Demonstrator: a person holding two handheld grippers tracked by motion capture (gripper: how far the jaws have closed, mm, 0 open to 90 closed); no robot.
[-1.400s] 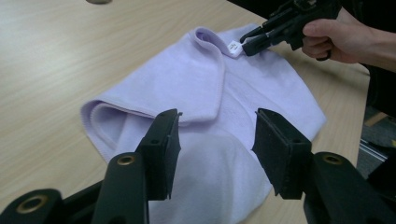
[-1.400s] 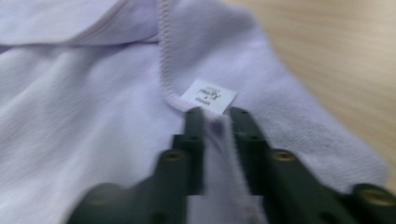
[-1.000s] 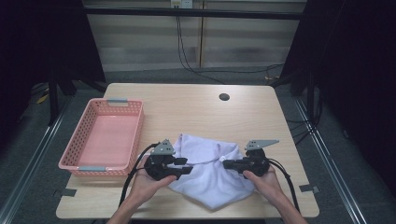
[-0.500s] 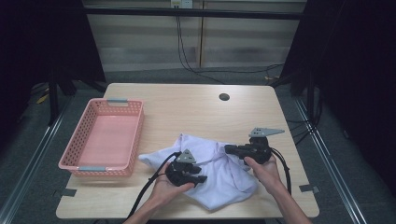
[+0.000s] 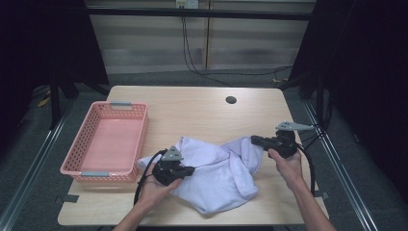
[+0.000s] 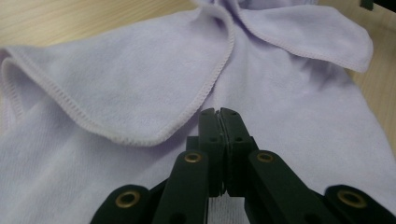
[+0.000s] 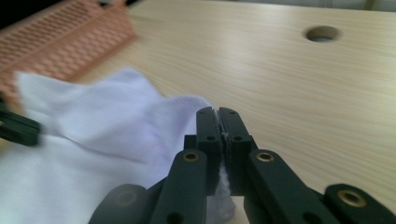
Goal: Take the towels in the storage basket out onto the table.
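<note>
The left gripper (image 5: pixel 188 169) is clenched, its fingers (image 6: pixel 219 122) pressed flat together over the cloth (image 5: pixel 219 166). From its own camera no fabric shows between the tips, so I cannot tell whether it grips the cloth or merely rests on it. The right gripper (image 5: pixel 254 140) is grasping the cloth: a sliver of white nap sits pinched between its fingers (image 7: pixel 219 122) near a stitched hem.

The cloth lies crumpled on the surface between the two grippers, one flap folded over just ahead of the left fingers, the bulk spreading beneath and behind them.

Risks, as I judge them: the right grip looks thin, close to the hem, so a sharp pull could slip the fabric free. If the left fingers hold nothing, lifting would raise one corner only and the rest would drag and bunch further. Should the left fingers have caught two layers, the fold would lock in rather than open out. A wide sweep to the left fingers' far side could snag the basket (image 5: pixel 107 142).

The cloth is pale lilac, soft and fleecy, with overlocked edges and rounded corners; it drapes limply. The basket is pink plastic lattice, rectangular, with grey handles. The surface is smooth light wood grain with a round cable hole (image 5: pixel 231 100) well beyond the right fingers.
</note>
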